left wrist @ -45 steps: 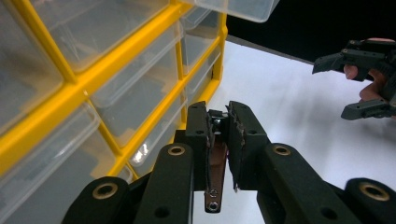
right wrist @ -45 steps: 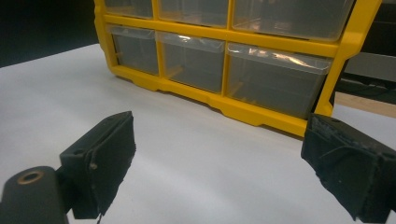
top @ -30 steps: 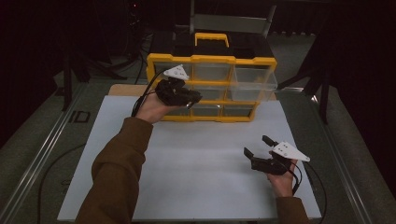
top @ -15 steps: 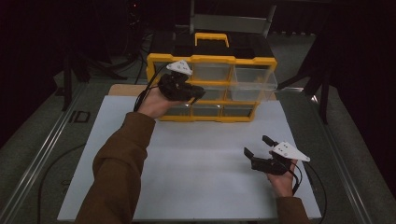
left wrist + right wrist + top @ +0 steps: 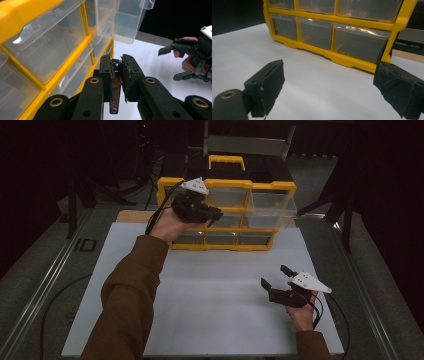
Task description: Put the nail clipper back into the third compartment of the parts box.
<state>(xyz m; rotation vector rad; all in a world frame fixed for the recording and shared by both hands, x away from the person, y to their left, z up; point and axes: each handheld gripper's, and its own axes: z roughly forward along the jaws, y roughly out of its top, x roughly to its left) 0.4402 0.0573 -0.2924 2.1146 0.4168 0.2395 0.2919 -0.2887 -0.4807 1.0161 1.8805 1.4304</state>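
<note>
My left gripper (image 5: pixel 117 75) pinching small metal part (image 5: pixel 115 86), raised beside pulled-out clear drawer (image 5: pixel 271 202) of yellow organizer (image 5: pixel 227 184), likely for drop-in. Right gripper (image 5: pixel 278 276) spread, idle over white mat (image 5: pixel 220 285).

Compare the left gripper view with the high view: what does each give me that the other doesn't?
Left gripper view: up close, the left claw is shut on a small metal part, with a jaw clamped on either side. High view: the yellow carry handle on top of the organizer, and the brown sleeve reaching toward it. Both: the top right drawer pulled out, and the right claw open over the white mat.
</note>
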